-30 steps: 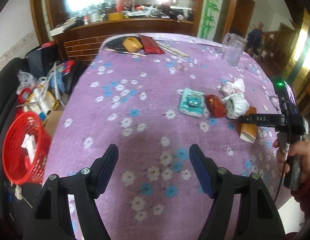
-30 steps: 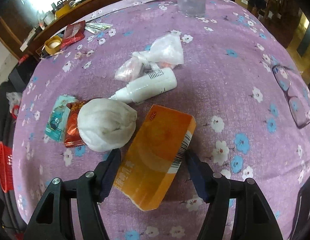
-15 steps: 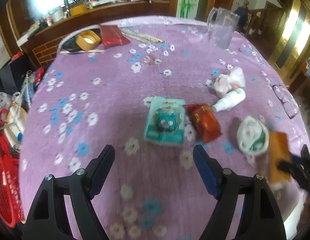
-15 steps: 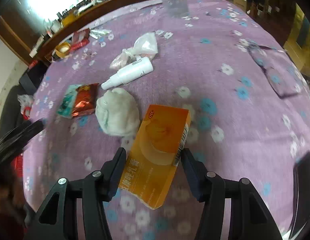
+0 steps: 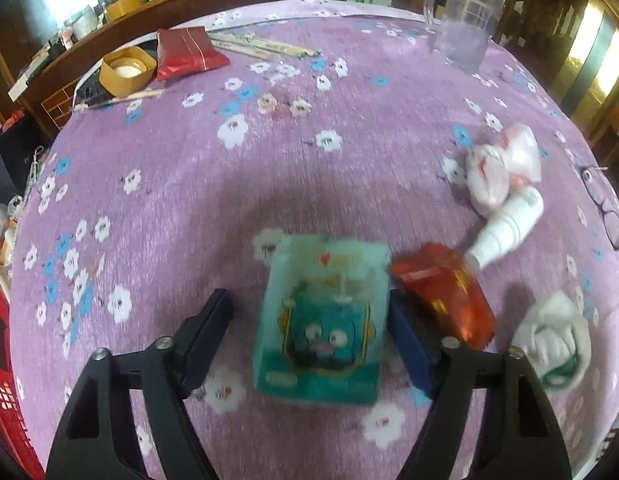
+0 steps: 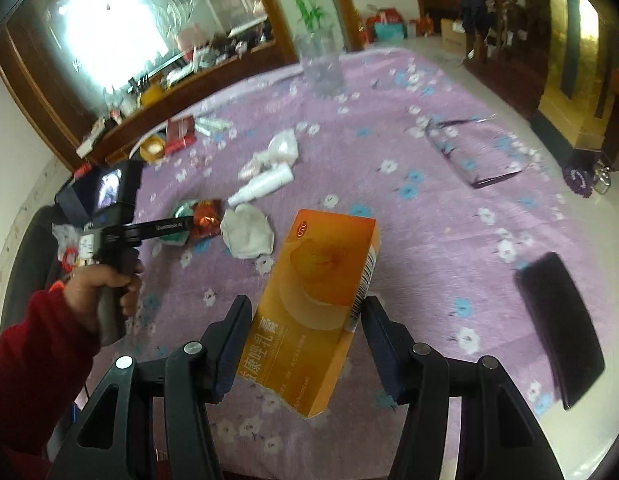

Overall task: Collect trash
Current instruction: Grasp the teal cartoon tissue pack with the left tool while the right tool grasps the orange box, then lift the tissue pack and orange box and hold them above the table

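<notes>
Jaws first: on my right gripper (image 6: 305,340) they clamp the long sides of the orange box (image 6: 315,300), which hangs tilted clear of the cloth, so I judge it is on its way to the bin. On my left gripper (image 5: 309,340) the jaws are closing with the teal packet (image 5: 323,322) between them; its right edge looks to touch the right pad, while the left pad stands apart from it, so nothing is gripped yet. I straddle the packet by its narrow width because that is the span I can close on.

Just beside the packet lies a red wrapper (image 5: 443,292), then a crumpled white tissue (image 5: 553,344), a white bottle (image 5: 509,226) and a knotted plastic bag (image 5: 501,168), all probably still to collect.

Purple flowered cloth (image 5: 309,184) covers the bench. Farther off stand a glass jug (image 5: 461,28) and a red pouch (image 5: 187,52); spectacles (image 5: 605,208) lie near the right edge. At the left, below the bench, a red basket (image 5: 5,412) shows. Behind is a dark wooden sideboard (image 6: 181,92) under a bright window.
</notes>
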`<state>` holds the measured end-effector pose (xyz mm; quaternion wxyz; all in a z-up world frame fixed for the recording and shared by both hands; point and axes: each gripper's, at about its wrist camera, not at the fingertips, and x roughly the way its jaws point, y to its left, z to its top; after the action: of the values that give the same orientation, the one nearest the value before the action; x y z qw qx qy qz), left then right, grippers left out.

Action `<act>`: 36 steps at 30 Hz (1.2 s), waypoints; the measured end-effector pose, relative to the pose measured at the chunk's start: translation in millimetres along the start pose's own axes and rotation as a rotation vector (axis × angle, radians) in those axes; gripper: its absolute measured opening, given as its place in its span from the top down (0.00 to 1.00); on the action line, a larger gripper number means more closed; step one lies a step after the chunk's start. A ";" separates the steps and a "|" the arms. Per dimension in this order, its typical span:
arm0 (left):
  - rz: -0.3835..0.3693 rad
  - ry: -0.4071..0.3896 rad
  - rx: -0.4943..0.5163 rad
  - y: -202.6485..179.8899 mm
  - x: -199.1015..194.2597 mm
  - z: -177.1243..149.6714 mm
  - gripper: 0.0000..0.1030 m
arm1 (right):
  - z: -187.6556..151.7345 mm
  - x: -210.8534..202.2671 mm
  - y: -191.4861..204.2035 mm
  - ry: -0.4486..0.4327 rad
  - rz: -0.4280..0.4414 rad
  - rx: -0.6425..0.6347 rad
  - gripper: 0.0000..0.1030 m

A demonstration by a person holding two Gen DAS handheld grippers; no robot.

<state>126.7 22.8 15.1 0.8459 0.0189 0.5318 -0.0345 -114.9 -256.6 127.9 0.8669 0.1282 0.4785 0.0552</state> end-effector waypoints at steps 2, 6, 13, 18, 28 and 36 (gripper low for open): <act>0.005 -0.024 -0.005 -0.2 -1.6 1.1 0.46 | -5.0 -13.2 -5.6 -0.029 -0.021 0.015 0.41; 0.007 -0.045 -0.012 0.8 -4.7 -3.4 0.56 | -11.9 -26.7 -16.3 -0.057 -0.050 0.071 0.41; -0.011 -0.061 -0.024 4.6 -19.4 -29.7 0.61 | -19.5 -36.6 -25.3 -0.078 -0.079 0.123 0.41; -0.036 -0.077 -0.023 4.7 -34.8 -50.8 0.65 | -22.5 -34.6 -22.5 -0.072 -0.084 0.129 0.41; -0.060 -0.123 -0.028 16.6 -81.2 -79.4 0.67 | -14.4 -10.8 8.8 -0.039 -0.015 0.074 0.41; -0.037 -0.173 -0.119 52.6 -116.7 -104.6 0.67 | -5.2 22.0 59.1 0.019 0.071 -0.047 0.41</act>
<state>-13.5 86.9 74.7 0.8875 -0.0441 0.4583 -0.0199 -105.9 -194.1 123.6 0.8625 0.1243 0.4806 0.0983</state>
